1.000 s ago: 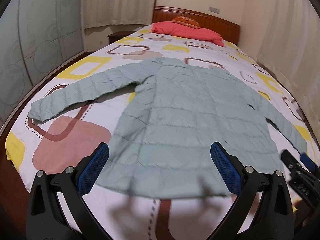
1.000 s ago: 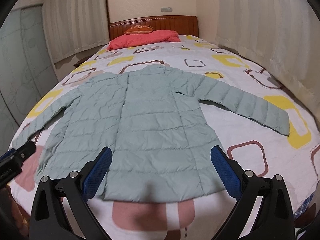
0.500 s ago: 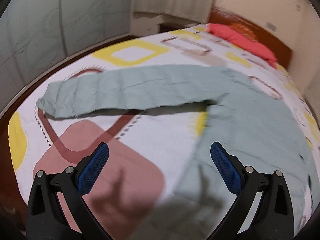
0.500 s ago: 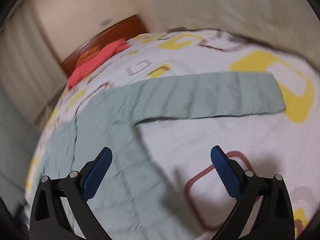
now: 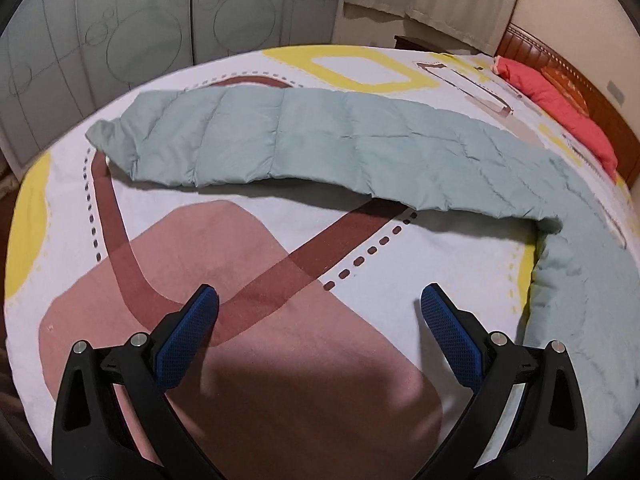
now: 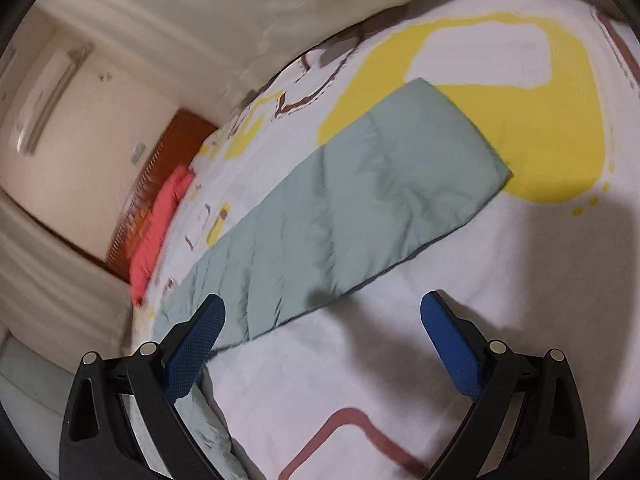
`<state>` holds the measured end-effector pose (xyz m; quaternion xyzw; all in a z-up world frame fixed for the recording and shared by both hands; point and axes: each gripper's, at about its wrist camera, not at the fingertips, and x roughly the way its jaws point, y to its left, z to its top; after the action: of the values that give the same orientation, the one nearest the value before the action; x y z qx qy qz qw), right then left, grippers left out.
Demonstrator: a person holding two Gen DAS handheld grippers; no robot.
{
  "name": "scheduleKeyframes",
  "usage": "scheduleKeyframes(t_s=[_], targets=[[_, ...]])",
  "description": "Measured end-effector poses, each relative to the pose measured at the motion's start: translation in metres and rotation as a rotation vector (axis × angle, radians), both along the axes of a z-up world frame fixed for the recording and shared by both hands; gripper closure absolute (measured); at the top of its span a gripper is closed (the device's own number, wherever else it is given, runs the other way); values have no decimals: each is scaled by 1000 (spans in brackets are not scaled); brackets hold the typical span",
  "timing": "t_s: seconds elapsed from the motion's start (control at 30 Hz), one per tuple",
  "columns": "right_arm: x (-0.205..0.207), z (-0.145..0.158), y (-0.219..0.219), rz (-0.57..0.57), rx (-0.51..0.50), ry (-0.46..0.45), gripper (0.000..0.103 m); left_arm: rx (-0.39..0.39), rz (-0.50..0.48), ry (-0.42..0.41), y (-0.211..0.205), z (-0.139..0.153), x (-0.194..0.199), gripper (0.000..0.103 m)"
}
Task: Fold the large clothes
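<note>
Left wrist view, nearest first: my left gripper point(image 5: 319, 310) is hanging with its jaws spread wide and nothing between them, over the bedsheet point(image 5: 400, 280); beyond it the jacket's left sleeve point(image 5: 280, 140) is lying flat across the sheet, cuff toward the bed's edge, running back into the jacket point(image 5: 580, 240) body at the right; farthest off, the red pillow point(image 5: 560, 96) is sitting against the headboard point(image 5: 560, 64). Right wrist view, somewhat blurred: my right gripper point(image 6: 322, 316) is likewise released and empty; the right sleeve point(image 6: 360, 208) is stretching away from just past its fingers, cuff lying on a yellow patch of the sheet.

Assessment: no fold is made yet; the sleeves appear to be the step in hand. To do it well, I am advising that each set of jaws close on the cuff end, taking both layers of the quilted fabric; that the sleeve be lifted clear, not dragged; that it be laid straight across the body, both sides matching.
</note>
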<state>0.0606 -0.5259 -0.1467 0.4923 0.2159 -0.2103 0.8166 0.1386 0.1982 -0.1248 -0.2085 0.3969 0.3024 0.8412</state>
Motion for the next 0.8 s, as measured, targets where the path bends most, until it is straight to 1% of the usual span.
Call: scheduleKeyframes(t_s=[0.03,0.1,0.17,0.23,0.27,0.3,0.33,0.47,0.5,0.53,0.6,0.63,0.7,0.73,0.8], targets=[[-3,0,-2,-8,-1,-19,6,0,3,0,0,0,1,2],[-4,2,-6,-23,-30,-30,6,-1,12,0,4,0,2,2],[-7,0,-15,-49,-24,-52,7,2,18,0,6,-1,4,2],[-12,-5,-25,-87,7,-92,12,7,22,7,5,-3,6,2],[-15,-7,-31,-116,19,-106,21,15,21,14,4,-3,6,2],[-18,-8,-35,-138,28,-108,27,22,21,20,3,-4,6,2],[-18,-10,-39,-146,37,-112,28,27,20,26,3,-4,7,2],[-21,-13,-49,-164,63,-163,29,26,20,28,4,-4,6,2],[-25,-14,-51,-175,81,-184,28,23,22,22,4,-3,6,2],[-29,-15,-53,-186,123,-208,28,21,25,17,5,-2,6,2],[-35,-14,-48,-181,177,-230,28,19,35,11,7,-2,6,2],[-26,-12,-44,-160,179,-227,28,21,38,13,8,-3,7,2],[-16,-16,-44,-130,176,-188,28,33,44,25,7,-4,10,2],[-14,-18,-47,-139,173,-176,28,41,44,36,6,-4,12,2],[-12,-21,-52,-180,162,-194,28,45,42,41,5,-5,12,2]])
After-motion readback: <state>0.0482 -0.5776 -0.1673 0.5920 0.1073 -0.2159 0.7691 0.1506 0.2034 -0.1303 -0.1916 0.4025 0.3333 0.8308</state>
